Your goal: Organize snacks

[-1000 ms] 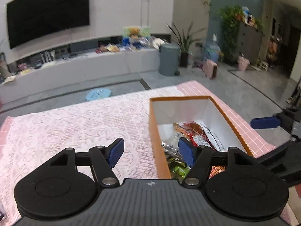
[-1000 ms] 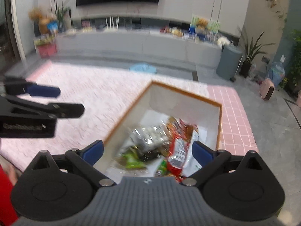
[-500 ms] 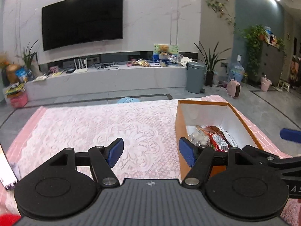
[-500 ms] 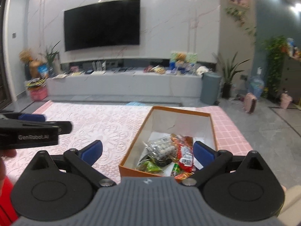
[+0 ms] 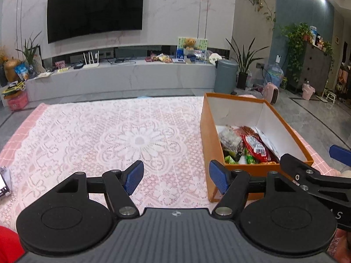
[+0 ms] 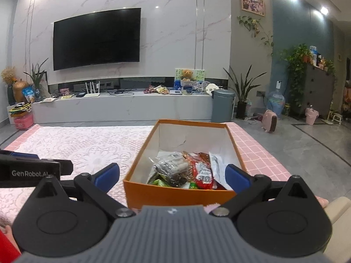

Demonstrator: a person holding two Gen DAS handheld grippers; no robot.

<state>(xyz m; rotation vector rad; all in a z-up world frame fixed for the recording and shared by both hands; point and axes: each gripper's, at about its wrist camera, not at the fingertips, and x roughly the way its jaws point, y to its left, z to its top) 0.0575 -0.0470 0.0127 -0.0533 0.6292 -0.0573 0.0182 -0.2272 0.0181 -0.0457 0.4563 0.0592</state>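
Observation:
An orange cardboard box with white inner walls stands on the right part of the table. Several snack packets lie inside it, among them a red one and green ones. My left gripper is open and empty, low over the lace cloth just left of the box's near corner. My right gripper is open and empty, held in front of the box's near wall. Each gripper shows at the edge of the other's view.
A pink table with a white lace cloth holds the box. A white object lies at the table's left edge. Beyond are a grey TV bench, a wall TV, a grey bin and plants.
Both grippers have pulled back and levelled out from above the box, so the views now look across the table at the room. Both stay open and empty.

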